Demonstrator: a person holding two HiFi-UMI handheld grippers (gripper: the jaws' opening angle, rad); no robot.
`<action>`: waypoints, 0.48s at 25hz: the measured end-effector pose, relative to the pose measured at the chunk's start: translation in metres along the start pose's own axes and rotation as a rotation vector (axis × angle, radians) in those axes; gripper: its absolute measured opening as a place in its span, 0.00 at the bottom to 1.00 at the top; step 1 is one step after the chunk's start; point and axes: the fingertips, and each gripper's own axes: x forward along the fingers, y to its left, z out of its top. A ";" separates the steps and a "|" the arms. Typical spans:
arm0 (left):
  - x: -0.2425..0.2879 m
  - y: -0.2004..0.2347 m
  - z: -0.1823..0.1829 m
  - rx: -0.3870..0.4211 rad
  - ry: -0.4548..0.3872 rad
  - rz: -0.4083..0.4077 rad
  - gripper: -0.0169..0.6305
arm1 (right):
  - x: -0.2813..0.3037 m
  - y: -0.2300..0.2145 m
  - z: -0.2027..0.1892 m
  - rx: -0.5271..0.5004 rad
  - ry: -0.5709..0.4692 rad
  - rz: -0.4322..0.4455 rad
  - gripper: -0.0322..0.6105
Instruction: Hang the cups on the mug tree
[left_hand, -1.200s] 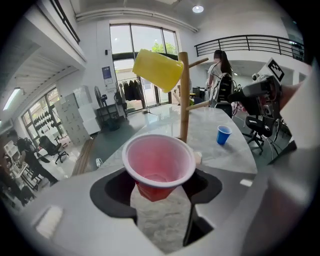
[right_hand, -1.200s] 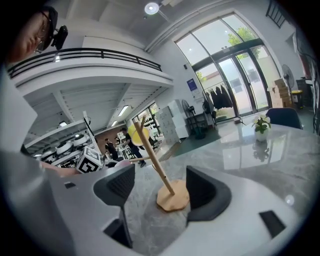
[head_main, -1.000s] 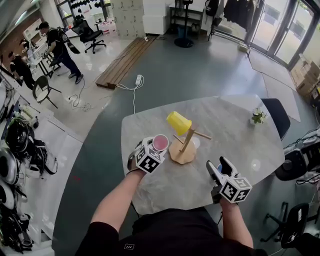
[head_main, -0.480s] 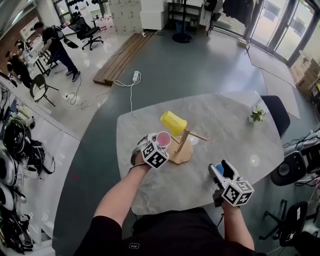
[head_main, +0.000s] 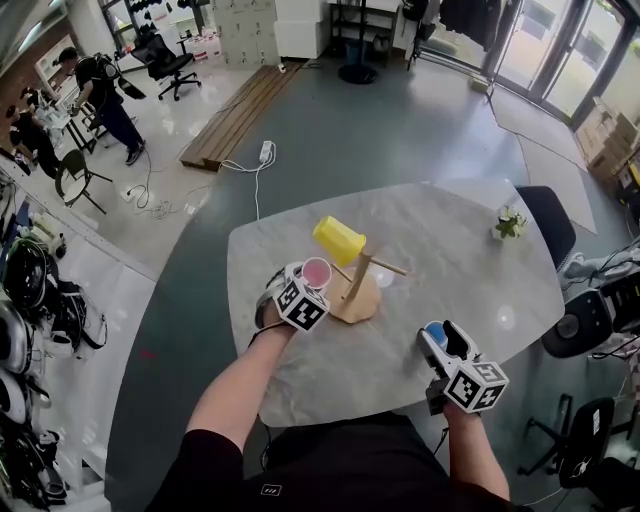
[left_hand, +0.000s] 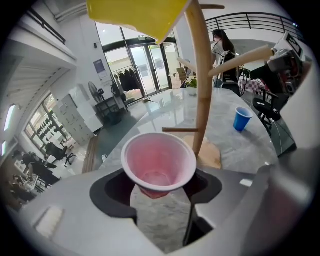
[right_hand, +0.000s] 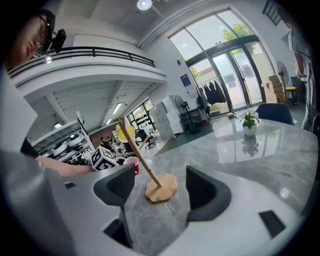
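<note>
While the pink cup (left_hand: 159, 162) sits mouth-up between the jaws of the left gripper (left_hand: 160, 187), which are clamped on its lower body, it now stands closer to the mug tree (head_main: 356, 282) than it did a second ago. In the head view the gap between its rim and the wooden stem has narrowed, and in the left gripper view a short lower peg (left_hand: 180, 130) points toward it just beyond the rim. The grip itself has not altered. That reads as the approach for a second hanging, with the cup not yet tipped or threaded over anything. I judge it must be turned so its mouth faces the peg's free end before it can slide on. The yellow cup (head_main: 338, 240) already hangs tilted on an upper peg, on the side of the tree toward the table's left edge, so one cup looks done. The tree's base (head_main: 350, 303) rests left of the middle of the table (head_main: 480, 275). The blue cup (head_main: 433, 334) stands upright near the table's near edge, just beside the right gripper (right_hand: 161, 192). That gripper's jaws are spread with nothing between them, and it has barely shifted, probably waiting its turn. A small potted plant (head_main: 510, 223) stands toward the far right corner.
</note>
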 end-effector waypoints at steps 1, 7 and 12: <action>0.001 0.001 -0.003 0.004 0.009 0.003 0.47 | 0.000 0.001 0.000 -0.001 0.002 0.001 0.57; 0.012 -0.004 -0.006 0.111 0.054 0.002 0.47 | -0.005 0.000 -0.005 0.004 0.009 -0.001 0.57; 0.016 0.000 0.002 0.245 0.079 0.036 0.47 | -0.009 -0.002 -0.006 0.025 0.006 -0.008 0.57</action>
